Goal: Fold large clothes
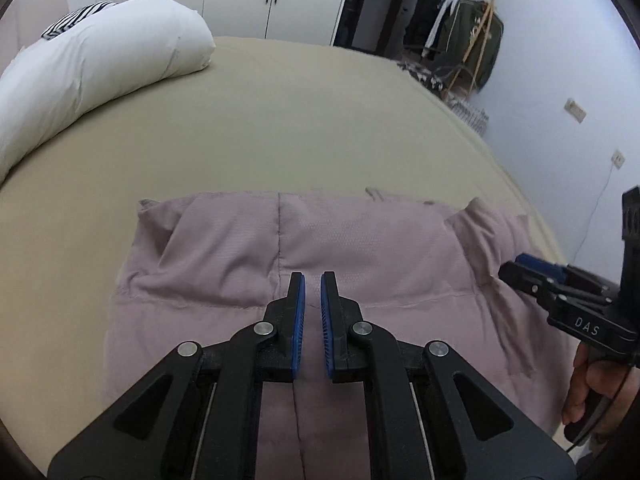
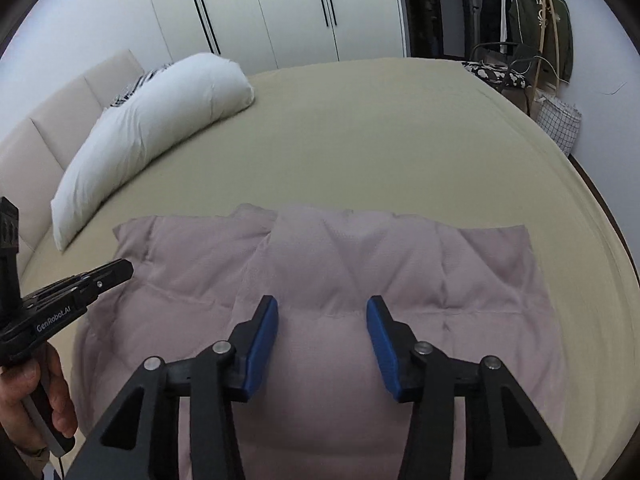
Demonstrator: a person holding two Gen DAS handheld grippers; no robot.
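Pink garment (image 1: pixel 360 248) spread flat on bed (image 1: pixel 280 128), near front edge, sides tucked in, likely ready for next fold. Left hand-held gripper (image 1: pixel 313 296) above middle, nearly closed, empty. Right hand-held gripper (image 2: pixel 322 320) partly open, empty, above cloth. White pillow (image 2: pixel 152 120) well apart. Wardrobe (image 2: pixel 280 4), clothes rack (image 2: pixel 532 24) behind.
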